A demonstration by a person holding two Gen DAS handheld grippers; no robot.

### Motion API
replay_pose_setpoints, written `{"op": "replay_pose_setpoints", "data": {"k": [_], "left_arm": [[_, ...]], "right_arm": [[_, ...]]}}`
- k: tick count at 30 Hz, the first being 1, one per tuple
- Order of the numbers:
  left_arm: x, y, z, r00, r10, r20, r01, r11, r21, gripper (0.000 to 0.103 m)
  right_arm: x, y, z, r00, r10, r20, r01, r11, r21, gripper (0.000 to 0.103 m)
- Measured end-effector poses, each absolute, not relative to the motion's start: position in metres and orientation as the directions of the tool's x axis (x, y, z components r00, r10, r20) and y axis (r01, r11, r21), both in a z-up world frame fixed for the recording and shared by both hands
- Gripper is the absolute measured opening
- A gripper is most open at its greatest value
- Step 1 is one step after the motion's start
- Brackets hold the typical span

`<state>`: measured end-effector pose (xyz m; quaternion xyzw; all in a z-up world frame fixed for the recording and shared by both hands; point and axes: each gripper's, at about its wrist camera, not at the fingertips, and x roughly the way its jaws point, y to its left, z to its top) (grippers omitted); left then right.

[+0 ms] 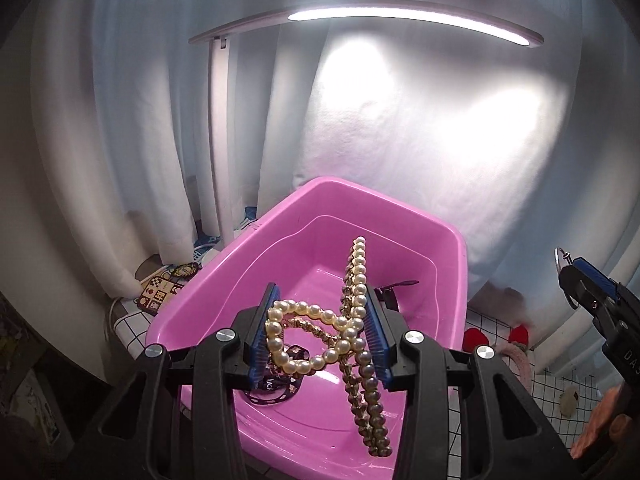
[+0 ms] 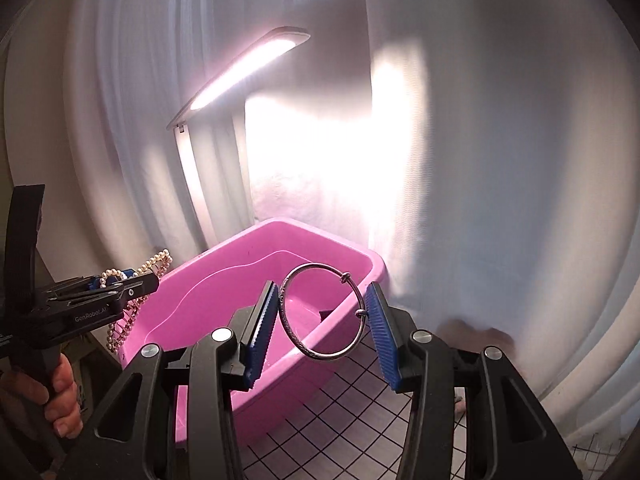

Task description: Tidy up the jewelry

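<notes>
Tub on the gridded tablecloth, lamp behind it at the left, curtain further back, strap lying in the tub.

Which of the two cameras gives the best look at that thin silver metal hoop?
The right wrist view: the thin silver metal hoop fills the middle, pinched between the right gripper's blue pads. The left wrist view catches only a sliver of it at the far edge.

White curtains, lit desk lamp
</notes>
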<state>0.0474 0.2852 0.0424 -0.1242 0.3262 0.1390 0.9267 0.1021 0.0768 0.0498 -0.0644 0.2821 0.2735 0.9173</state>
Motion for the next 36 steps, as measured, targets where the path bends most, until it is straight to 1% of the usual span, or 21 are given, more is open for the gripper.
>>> {"op": "replay_pose_setpoints", "data": {"k": [6,9,13,17,22,29,36], "left_arm": [[0.049,0.297,0.026,0.704,0.216,-0.677,-0.42,0.895,-0.152,0.04],[0.054,0.303,0.017,0.685,0.215,-0.696,-0.447,0.879,-0.168,0.04],[0.069,0.31,0.001,0.648,0.202,-0.734,-0.483,0.855,-0.191,0.04],[0.084,0.314,-0.011,0.619,0.194,-0.761,-0.51,0.837,-0.201,0.04],[0.101,0.32,-0.024,0.56,0.184,-0.807,-0.539,0.821,-0.187,0.04],[0.116,0.331,-0.044,0.456,0.163,-0.875,-0.583,0.798,-0.155,0.04],[0.121,0.339,-0.057,0.386,0.135,-0.913,-0.608,0.781,-0.141,0.041]], "right_arm": [[0.127,0.117,0.041,0.604,0.531,-0.594,-0.637,0.77,0.039,0.044],[0.145,0.134,0.031,0.538,0.564,-0.626,-0.666,0.74,0.094,0.044],[0.172,0.158,0.011,0.45,0.571,-0.687,-0.682,0.716,0.149,0.044],[0.191,0.175,-0.011,0.388,0.546,-0.743,-0.689,0.707,0.16,0.044],[0.217,0.191,-0.037,0.326,0.479,-0.815,-0.674,0.722,0.155,0.044],[0.236,0.209,-0.056,0.281,0.405,-0.87,-0.676,0.727,0.121,0.044],[0.251,0.218,-0.077,0.241,0.339,-0.909,-0.658,0.745,0.104,0.044]]}}
